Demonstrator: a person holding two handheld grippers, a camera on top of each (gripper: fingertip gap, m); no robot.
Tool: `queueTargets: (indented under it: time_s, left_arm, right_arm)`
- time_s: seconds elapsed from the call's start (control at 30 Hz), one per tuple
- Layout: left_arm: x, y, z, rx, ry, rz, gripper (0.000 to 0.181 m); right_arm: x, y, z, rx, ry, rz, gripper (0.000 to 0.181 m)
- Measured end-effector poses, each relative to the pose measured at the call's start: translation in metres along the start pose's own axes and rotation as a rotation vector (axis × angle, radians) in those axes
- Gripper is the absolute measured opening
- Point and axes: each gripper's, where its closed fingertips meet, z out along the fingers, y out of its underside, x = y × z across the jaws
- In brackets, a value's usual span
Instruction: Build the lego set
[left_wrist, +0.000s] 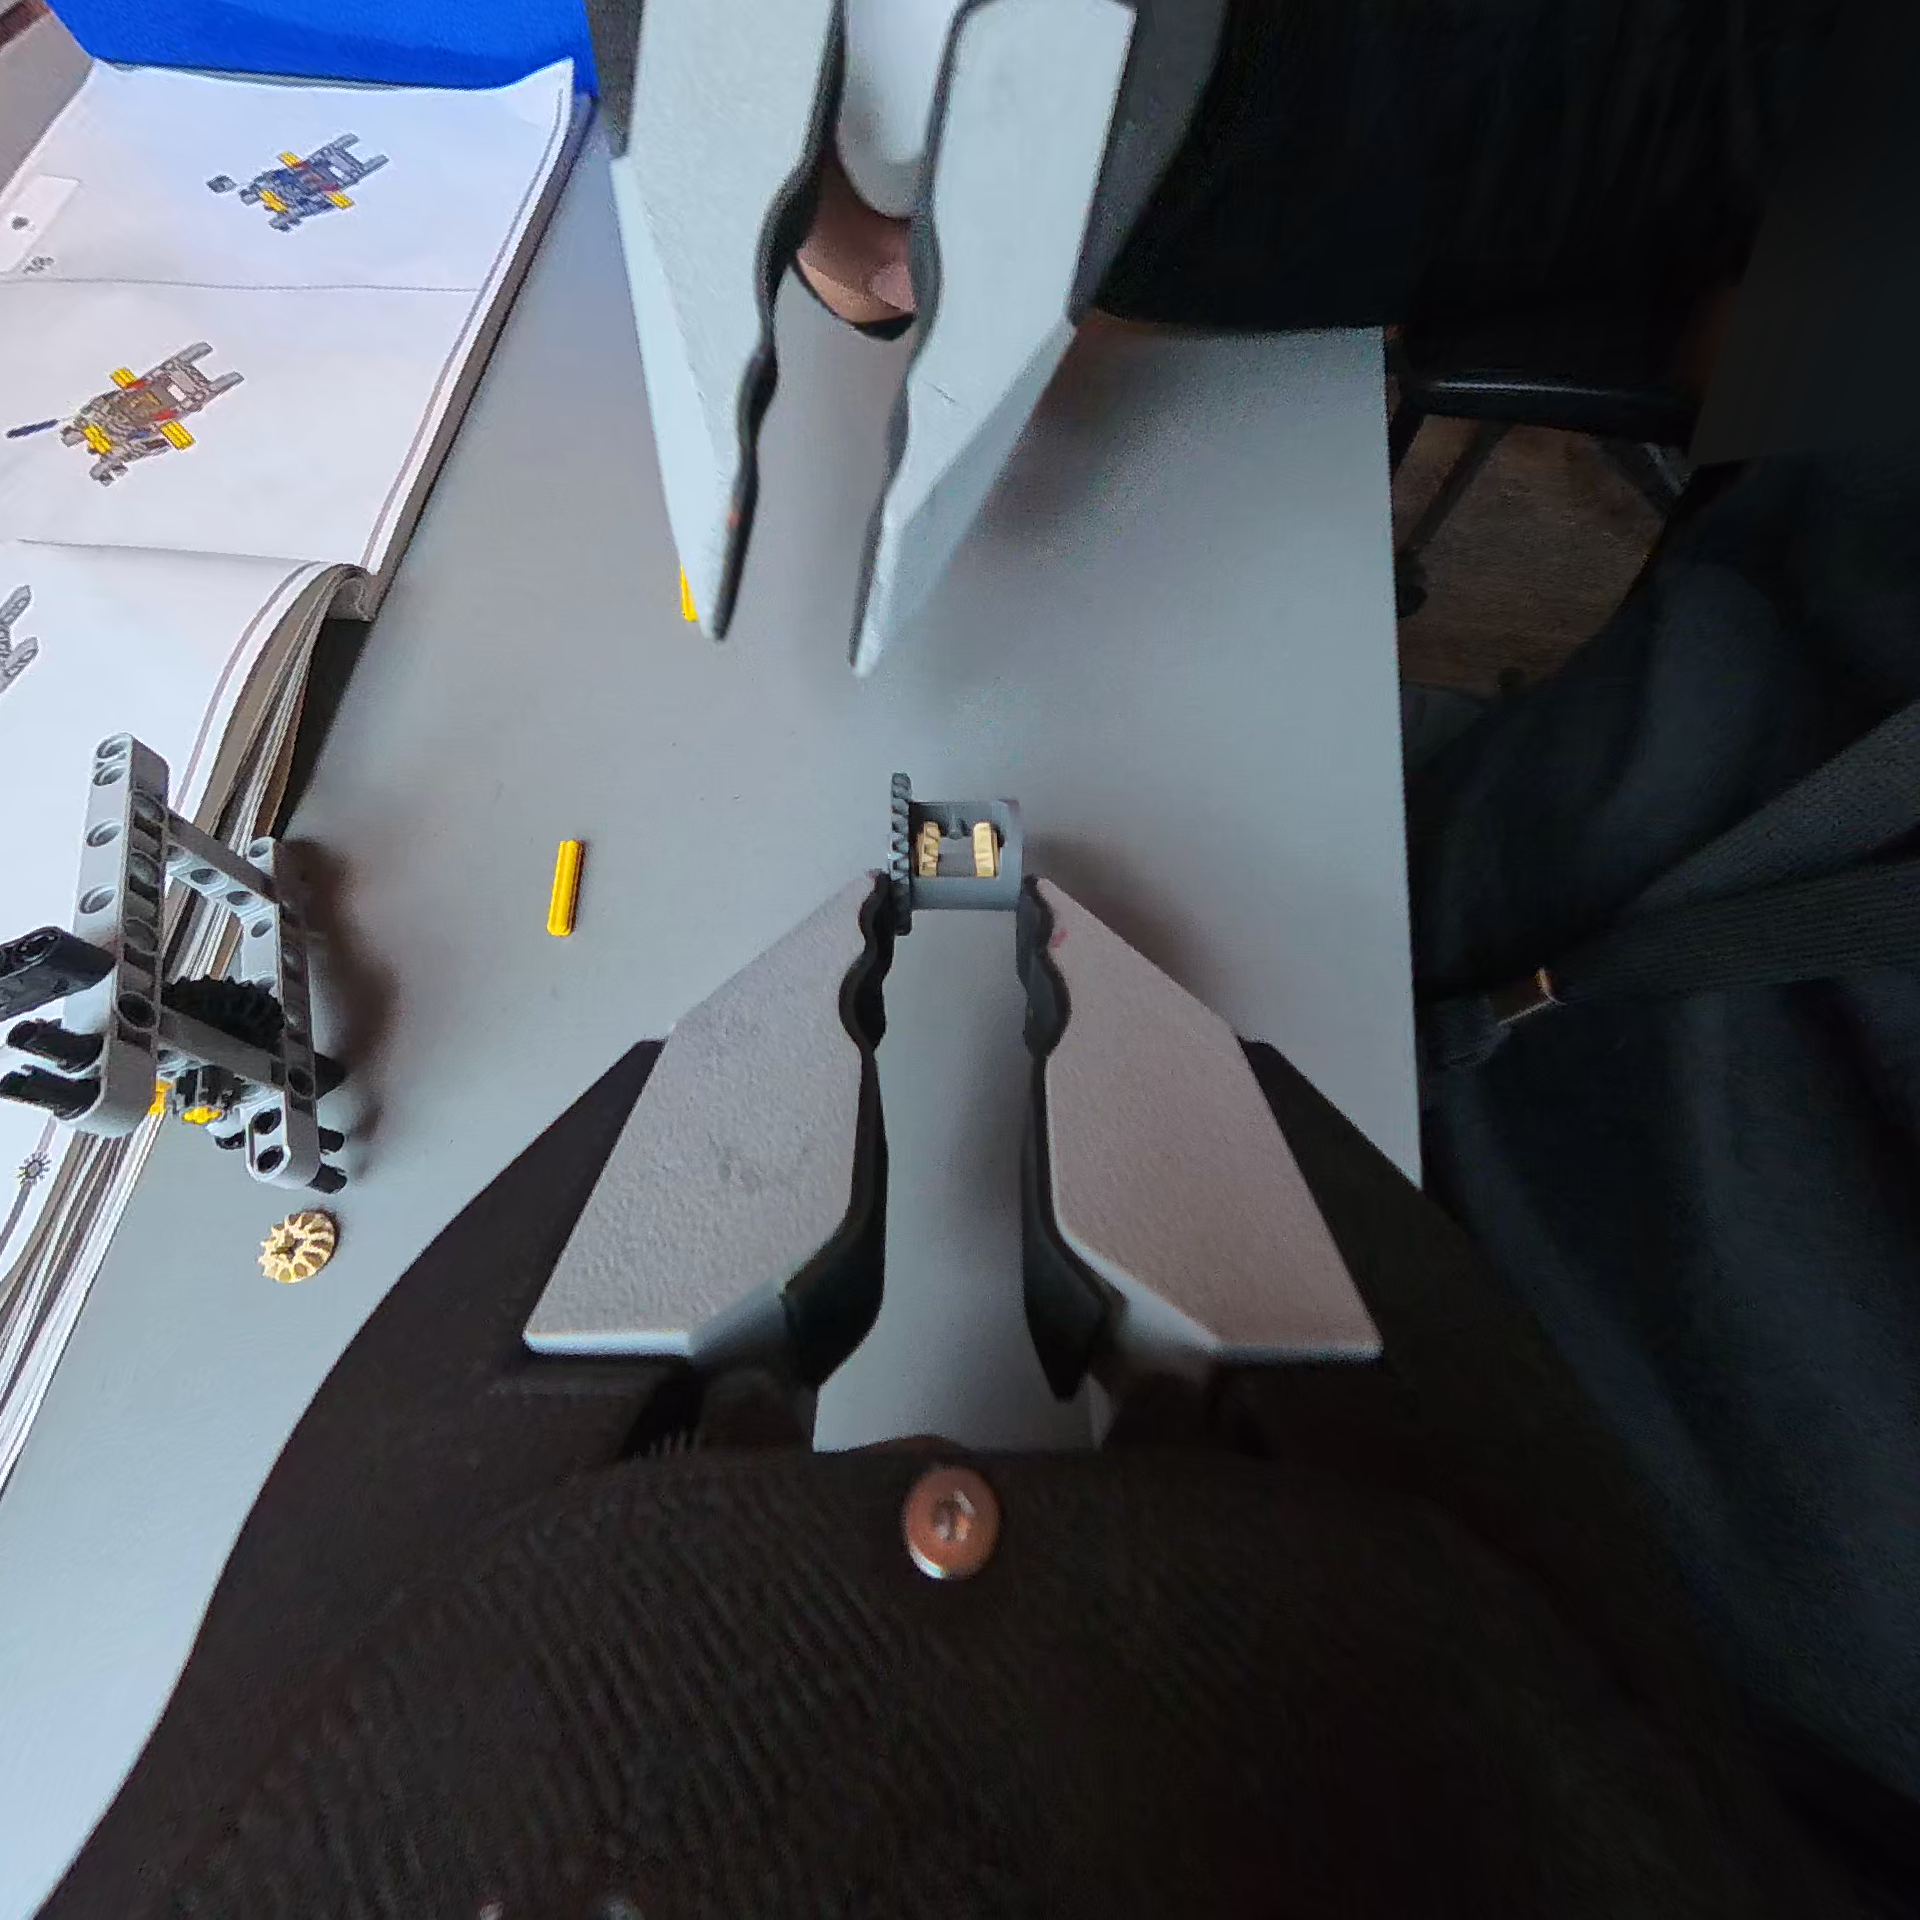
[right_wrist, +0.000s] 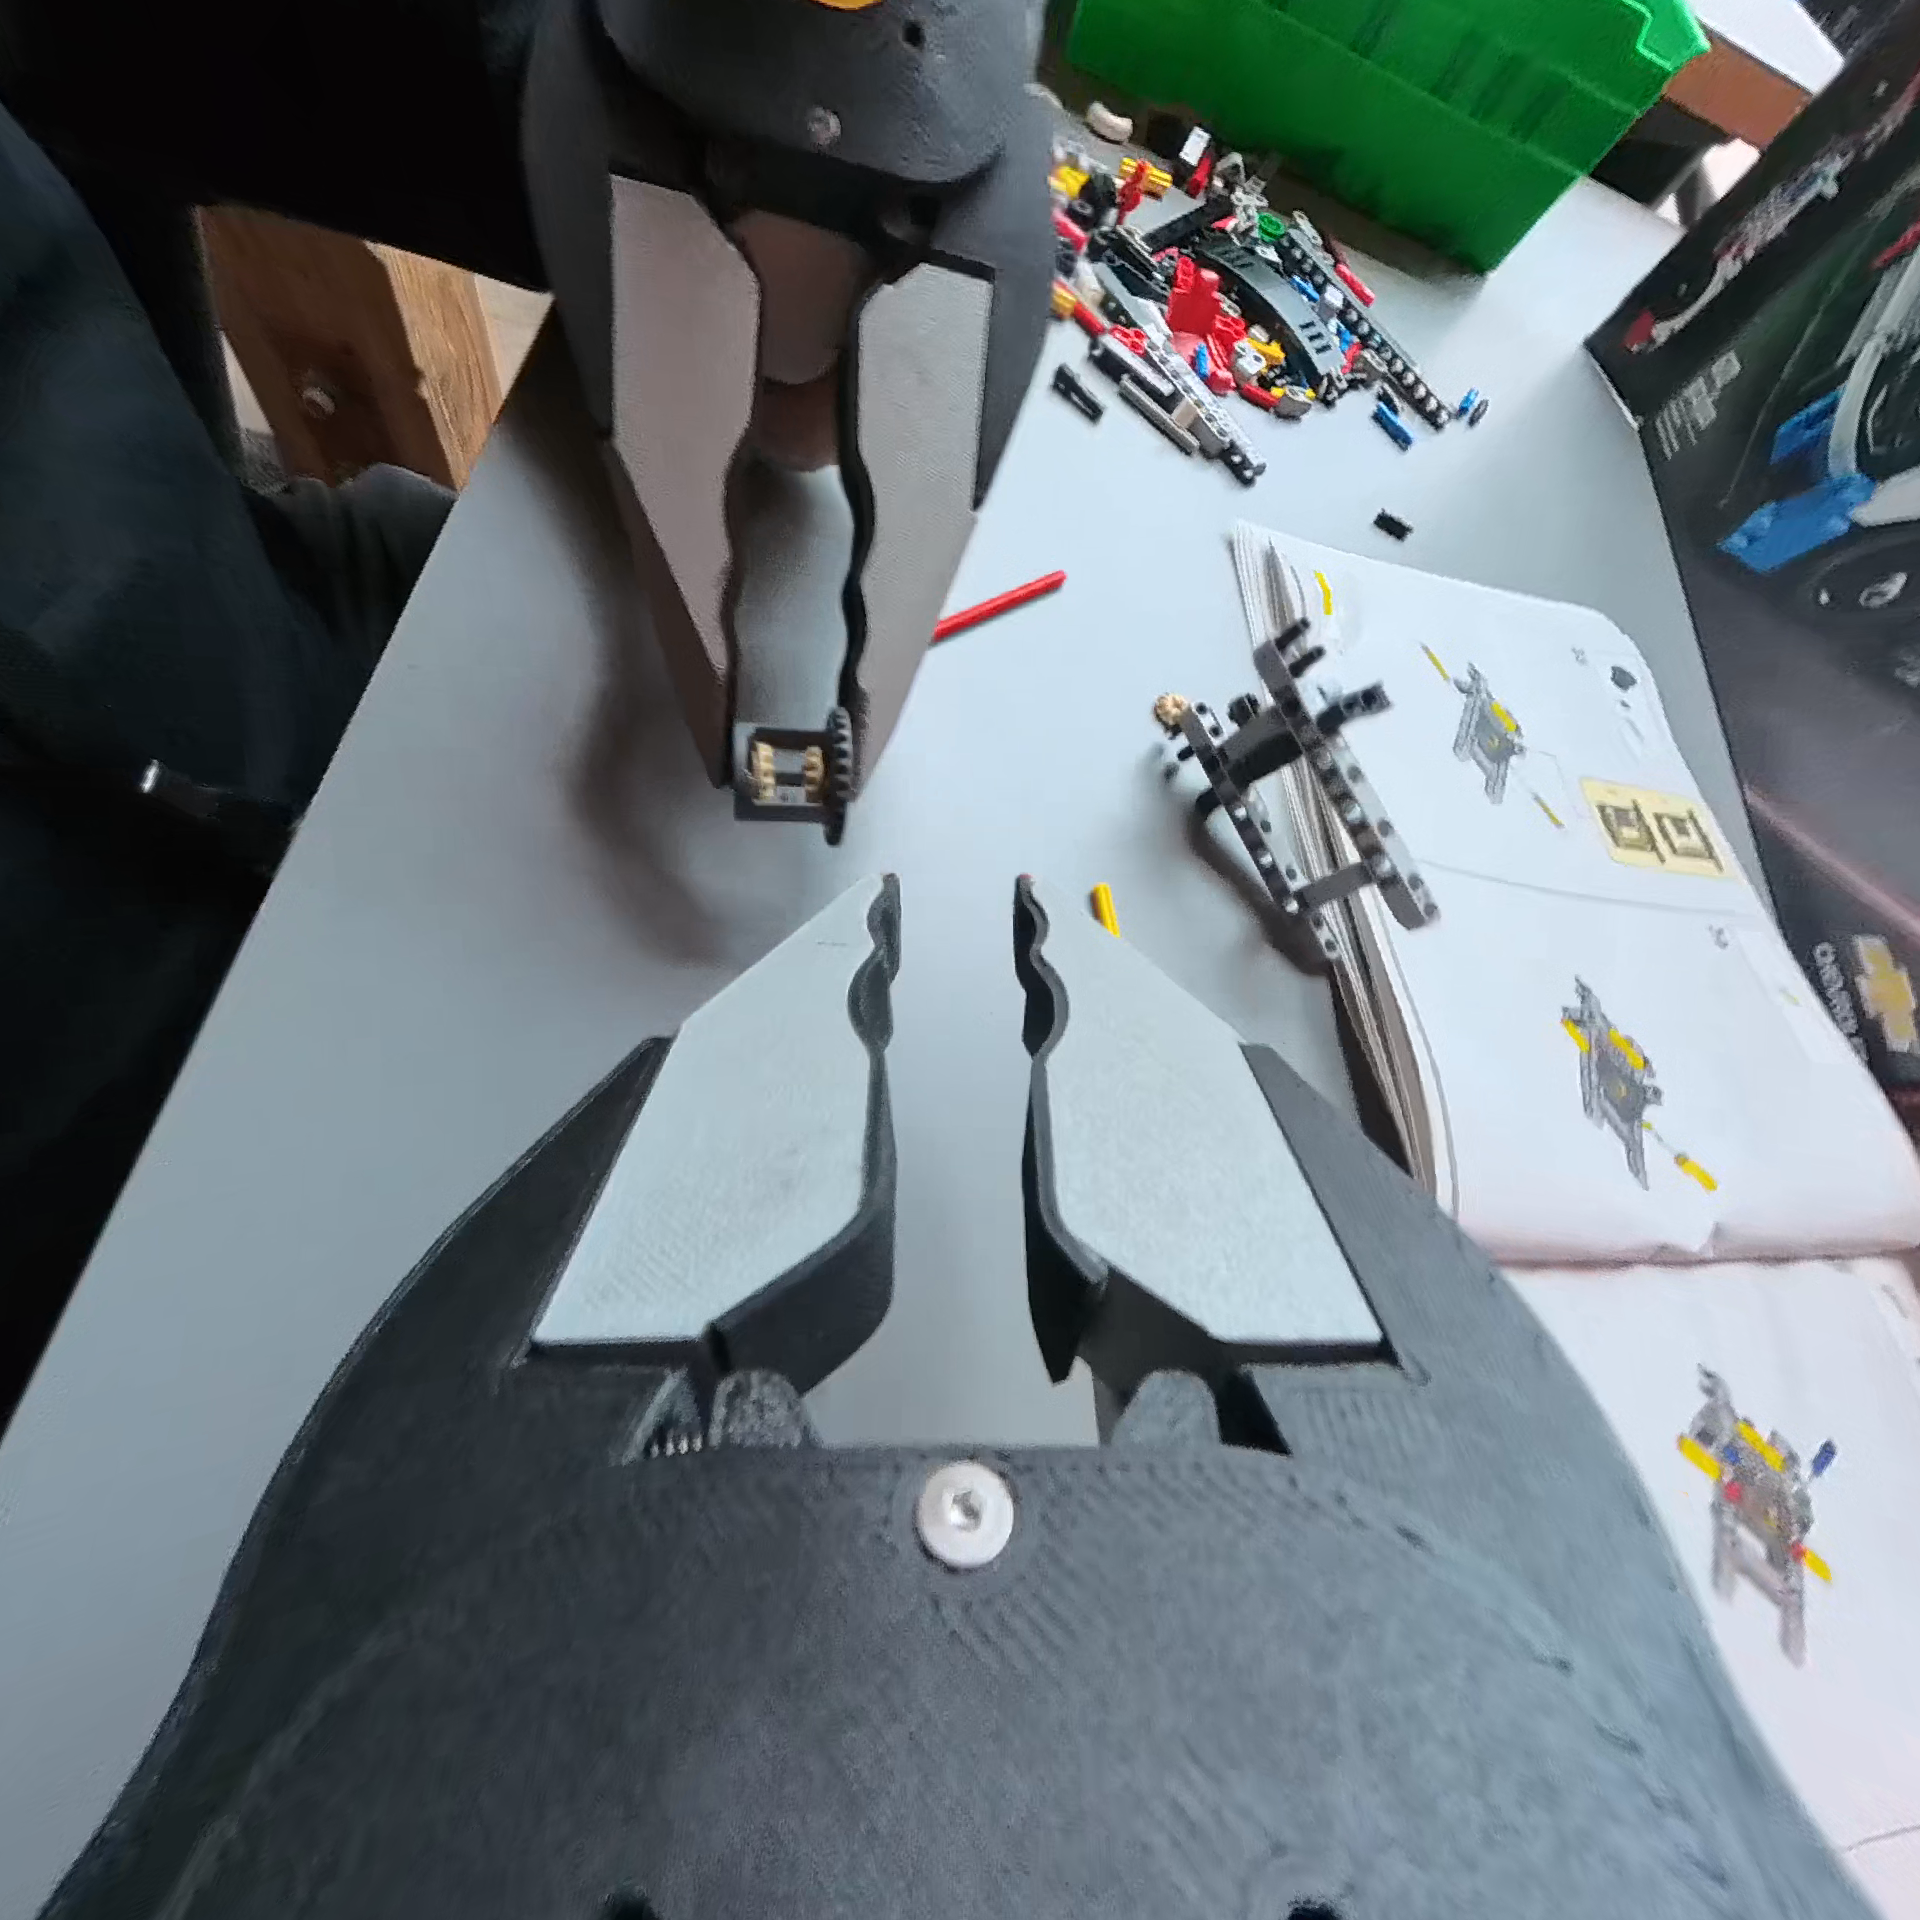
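My left gripper (left_wrist: 954, 885) is shut on a small grey differential housing (left_wrist: 964, 857) with tan gears inside and a dark gear ring on its left side, held just above the grey table (left_wrist: 1195, 644). It also shows in the right wrist view (right_wrist: 792, 777), where the left gripper (right_wrist: 790, 774) hangs from above. My right gripper (right_wrist: 956, 883) is open and empty, facing the housing a short way off; it shows in the left wrist view (left_wrist: 790, 649). A grey beam frame assembly (left_wrist: 197, 977) with black pins stands at the left, at the booklet's edge (right_wrist: 1309, 800).
An open instruction booklet (left_wrist: 260, 301) lies at the left (right_wrist: 1579, 935). A yellow axle (left_wrist: 565, 886) and a tan gear (left_wrist: 297, 1246) lie on the table. A pile of loose parts (right_wrist: 1226, 301), a green bin (right_wrist: 1351, 94), a red axle (right_wrist: 1003, 603) and the set's box (right_wrist: 1818, 364) lie beyond. About 5 cm separates my left fingertips from my right. The yellow axle (left_wrist: 565, 886) sits 7 cm or so from the ends of my right fingers.
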Motion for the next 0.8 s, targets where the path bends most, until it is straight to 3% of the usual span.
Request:
queueTargets:
  time_s: [0.17,0.4,0.6,0.8]
  left_arm:
    - [-0.004,0.004,-0.001,0.000,0.001,-0.017,0.020]
    - [-0.013,0.005,-0.008,0.017,-0.017,-0.055,0.020]
    - [-0.013,0.007,-0.014,0.014,-0.039,-0.065,0.020]
    - [-0.013,0.014,-0.023,0.017,-0.057,-0.105,0.020]
  right_arm:
    - [0.018,0.011,-0.003,0.045,-0.003,0.122,0.016]
    - [0.057,0.029,0.006,-0.018,0.047,0.205,0.027]
    - [0.092,0.030,0.019,-0.085,0.097,0.157,0.033]
    - [0.115,0.022,0.042,-0.161,0.115,-0.033,0.038]
